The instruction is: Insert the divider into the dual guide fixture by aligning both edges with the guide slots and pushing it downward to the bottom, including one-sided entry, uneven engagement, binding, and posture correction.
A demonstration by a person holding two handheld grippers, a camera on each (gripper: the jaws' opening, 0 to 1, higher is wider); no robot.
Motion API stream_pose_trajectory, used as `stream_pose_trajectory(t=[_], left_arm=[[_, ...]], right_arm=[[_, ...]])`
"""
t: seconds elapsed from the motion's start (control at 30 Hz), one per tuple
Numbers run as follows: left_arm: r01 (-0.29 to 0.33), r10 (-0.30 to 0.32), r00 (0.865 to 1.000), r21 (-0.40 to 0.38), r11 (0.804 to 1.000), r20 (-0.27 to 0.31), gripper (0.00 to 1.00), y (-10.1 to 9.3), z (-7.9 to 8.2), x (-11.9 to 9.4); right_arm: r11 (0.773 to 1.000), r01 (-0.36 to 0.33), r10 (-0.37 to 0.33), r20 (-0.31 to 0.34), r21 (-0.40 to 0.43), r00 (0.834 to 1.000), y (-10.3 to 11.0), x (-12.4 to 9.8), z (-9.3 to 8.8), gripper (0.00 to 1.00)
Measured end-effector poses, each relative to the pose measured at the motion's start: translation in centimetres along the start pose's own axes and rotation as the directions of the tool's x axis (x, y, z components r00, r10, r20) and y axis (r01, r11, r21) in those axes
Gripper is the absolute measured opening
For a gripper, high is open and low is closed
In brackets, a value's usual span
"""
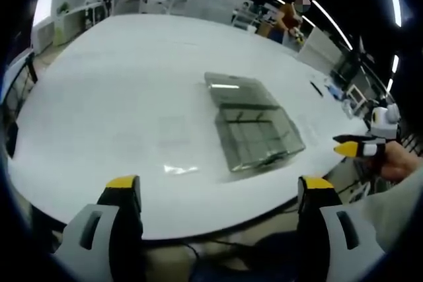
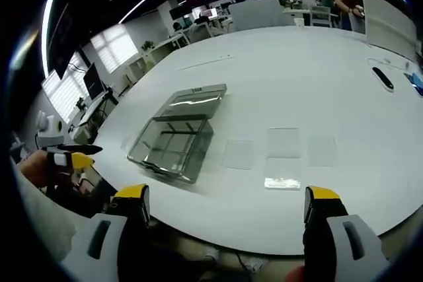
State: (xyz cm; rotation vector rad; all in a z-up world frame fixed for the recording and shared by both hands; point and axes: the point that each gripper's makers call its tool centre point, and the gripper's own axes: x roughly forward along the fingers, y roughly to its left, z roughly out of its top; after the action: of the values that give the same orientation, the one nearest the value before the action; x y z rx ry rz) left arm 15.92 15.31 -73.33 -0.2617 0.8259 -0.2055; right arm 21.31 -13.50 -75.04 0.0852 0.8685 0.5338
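Two yellow-tipped jaws of the left gripper point(image 1: 219, 186) rise from the bottom of the left gripper view, spread wide with nothing between them. Ahead of them and a little right, on the white table point(image 1: 119, 84), sits the clear guide fixture point(image 1: 254, 129), its lid hinged back on the far side; its long axis runs away from the jaws and slightly leftward. Nearer, just left of the fixture, a small clear divider point(image 1: 180, 169) lies flat. The right gripper point(image 1: 360, 147) enters at the right edge, held by a hand.

From the right gripper view, its own jaws stand just as wide and empty around the gripper's midpoint point(image 2: 228, 199). The fixture point(image 2: 177, 133) lies ahead to the left, while the glinting divider point(image 2: 282, 183) rests almost straight ahead, near the table's front edge, with three fainter clear panels point(image 2: 284, 142) in a row just beyond it. The left gripper point(image 2: 74, 156) shows at far left. By my judgement the right gripper is nearer the divider and better placed to pick it up.
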Motion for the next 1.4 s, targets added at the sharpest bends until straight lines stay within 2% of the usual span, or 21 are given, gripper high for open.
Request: stream_pose_trajectory(t=[0.63,1.03,1.4], left_arm=[[0.036,-0.036,0.999,0.008,0.999,0.003,0.94,0.9,0.2,0.3],[0.090,-0.091,0.996,0.032,0.995,0.005,0.93,1.0,1.0,0.4],[0.167,-0.167,0.986,0.067,0.984,0.001,0.92,0.4,1.5,0.0]], right_arm=[[0.999,0.028,-0.028,0.010,0.017,1.000,0.4,0.2,0.0,0.95],[0.998,0.047,-0.048,0.023,0.032,0.999,1.0,0.4,0.2,0.93],[0.997,0.059,-0.062,0.060,0.057,0.996,1.6,0.1,0.9,0.91]])
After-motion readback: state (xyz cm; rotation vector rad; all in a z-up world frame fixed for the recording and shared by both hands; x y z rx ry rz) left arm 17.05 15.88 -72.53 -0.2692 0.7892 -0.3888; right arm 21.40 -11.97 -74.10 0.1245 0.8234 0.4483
